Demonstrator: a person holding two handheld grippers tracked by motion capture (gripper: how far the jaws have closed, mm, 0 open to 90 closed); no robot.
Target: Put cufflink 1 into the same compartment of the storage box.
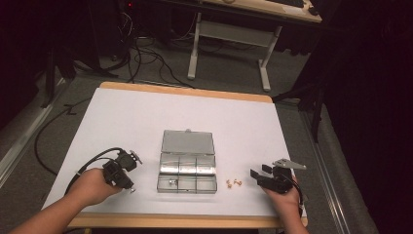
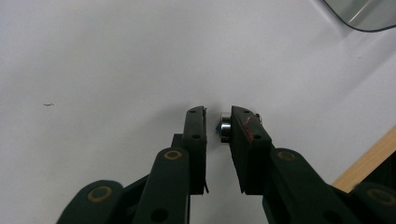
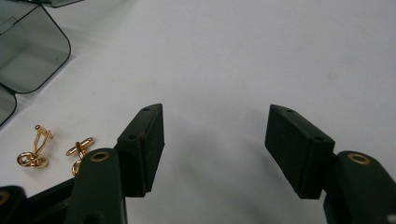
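Left tongs [image 2: 218,116] low over the white surface [image 1: 122,126], jaws narrowed around a small silver cufflink [image 2: 225,127] with a blue face, one jaw against it, a slim gap on the other side. Right tongs [image 3: 215,140] spread wide, nothing between the jaws, just right of two gold cufflinks [image 3: 51,151] lying on the surface. Clear compartment box [image 1: 187,168] mid-surface between both hands, lid laid back, a small item in its front-left cell.
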